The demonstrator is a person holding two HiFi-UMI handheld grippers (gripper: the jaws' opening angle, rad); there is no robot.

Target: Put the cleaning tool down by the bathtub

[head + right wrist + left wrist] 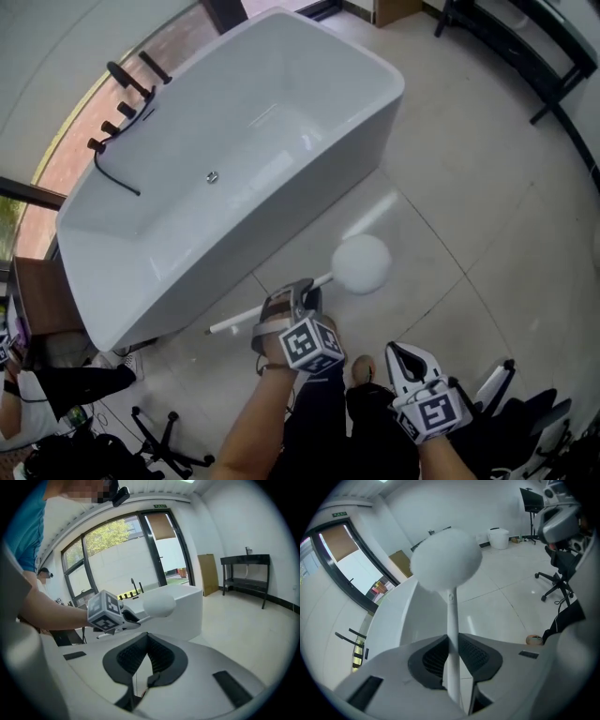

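The cleaning tool has a round white head (pixel 361 263) on a thin white handle (pixel 246 321). It hangs level above the tiled floor, just in front of the white bathtub (pixel 234 141). My left gripper (pixel 302 296) is shut on the handle partway along. In the left gripper view the handle (pixel 451 620) runs up between the dark pads to the head (pixel 446 559), with the bathtub's (pixel 391 620) rim beyond. My right gripper (pixel 409 362) hangs lower right, shut and empty. Its own view shows the right gripper (pixel 146 637) with jaws together, and the tool's head (pixel 159 604) and the left gripper's marker cube (pixel 105 611) ahead.
A black faucet set (pixel 127 89) stands on the tub's far left rim by the window. A black table (pixel 525 47) is at the upper right. A chair base (pixel 164 436) and a seated person (pixel 42 389) are lower left. An office chair (pixel 555 581) and a white bin (pixel 499 538) stand farther off.
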